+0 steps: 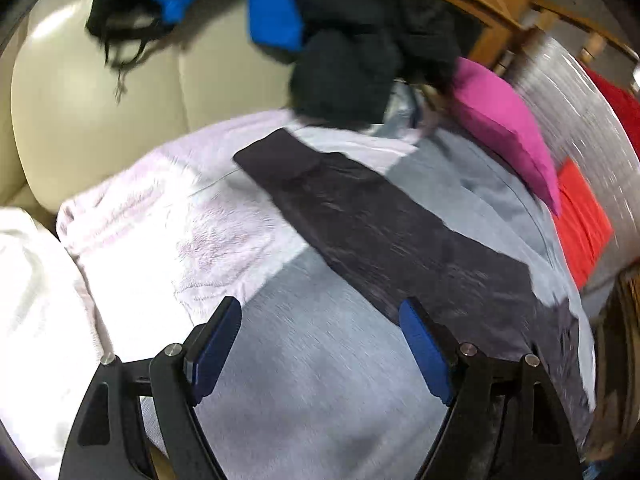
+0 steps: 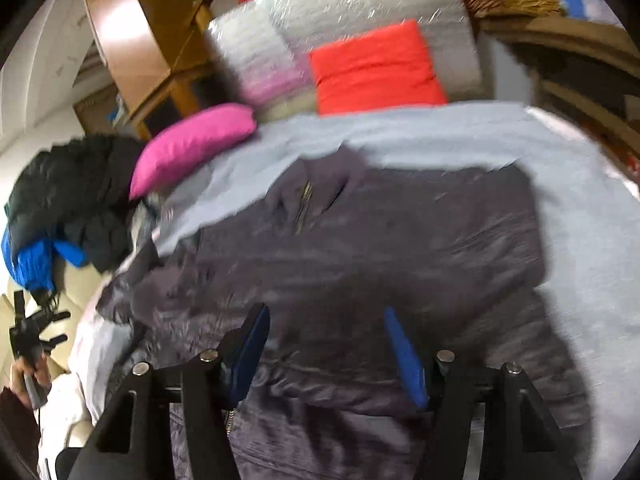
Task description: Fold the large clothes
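A dark grey jacket (image 2: 380, 248) lies spread on a light grey sheet (image 2: 580, 220), its zip near the collar. In the left wrist view one long dark part of the jacket (image 1: 380, 224) runs diagonally across the sheet (image 1: 312, 360). My left gripper (image 1: 320, 308) hovers open over bare sheet, beside the jacket's lower edge, with nothing between its blue pads. My right gripper (image 2: 325, 314) hangs open just above the jacket's body, its pads apart and no fabric pinched. Both views are blurred by motion.
A pale pink fleece (image 1: 168, 220) and white cloth (image 1: 28, 300) lie left of the sheet on a cream sofa (image 1: 80, 100). Black and blue clothes (image 1: 352, 40) are piled behind. A magenta cushion (image 2: 192, 144) and a red cushion (image 2: 376, 68) sit at the far side. Wooden furniture (image 2: 128, 40) stands beyond.
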`<state>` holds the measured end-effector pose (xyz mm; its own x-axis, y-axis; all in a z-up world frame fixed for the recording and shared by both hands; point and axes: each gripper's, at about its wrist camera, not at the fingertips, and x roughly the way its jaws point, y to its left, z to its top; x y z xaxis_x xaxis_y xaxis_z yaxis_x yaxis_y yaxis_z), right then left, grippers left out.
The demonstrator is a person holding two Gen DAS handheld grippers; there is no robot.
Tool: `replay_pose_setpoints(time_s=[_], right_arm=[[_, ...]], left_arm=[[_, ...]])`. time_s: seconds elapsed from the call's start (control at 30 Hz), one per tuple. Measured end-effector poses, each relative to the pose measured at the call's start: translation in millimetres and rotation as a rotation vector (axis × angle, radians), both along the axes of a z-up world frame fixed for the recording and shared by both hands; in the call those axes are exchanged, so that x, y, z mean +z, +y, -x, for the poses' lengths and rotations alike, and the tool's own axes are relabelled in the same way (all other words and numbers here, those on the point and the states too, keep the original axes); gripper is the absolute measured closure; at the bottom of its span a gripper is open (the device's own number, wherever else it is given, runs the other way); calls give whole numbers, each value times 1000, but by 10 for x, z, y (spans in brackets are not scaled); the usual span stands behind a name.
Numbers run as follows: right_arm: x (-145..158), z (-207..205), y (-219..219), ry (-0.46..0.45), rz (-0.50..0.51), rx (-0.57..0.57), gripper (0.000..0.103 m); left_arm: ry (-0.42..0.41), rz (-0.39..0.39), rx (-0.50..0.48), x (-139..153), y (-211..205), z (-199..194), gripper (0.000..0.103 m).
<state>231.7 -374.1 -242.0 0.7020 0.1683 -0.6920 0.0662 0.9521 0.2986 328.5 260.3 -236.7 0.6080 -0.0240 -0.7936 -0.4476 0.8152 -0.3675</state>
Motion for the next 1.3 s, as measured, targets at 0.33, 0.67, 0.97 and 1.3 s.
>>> replay_pose_setpoints(time_s=[0.33,0.67,0.97,1.3], right_arm=[[-181,-182,71,32,42,-12,42],[-151,-278,37,16,32,-10,42],[71,-183,-130,-88,-4,-72,42],[255,-74,-565,-141,-97,-210,42]], left_arm=[[24,160,55,-472,167,-563,22],[-28,237,127,-675,283,-898,50],[-69,176,121,-423,234,-854,95],[-247,-87,-246,1183,-1099,-708,98]])
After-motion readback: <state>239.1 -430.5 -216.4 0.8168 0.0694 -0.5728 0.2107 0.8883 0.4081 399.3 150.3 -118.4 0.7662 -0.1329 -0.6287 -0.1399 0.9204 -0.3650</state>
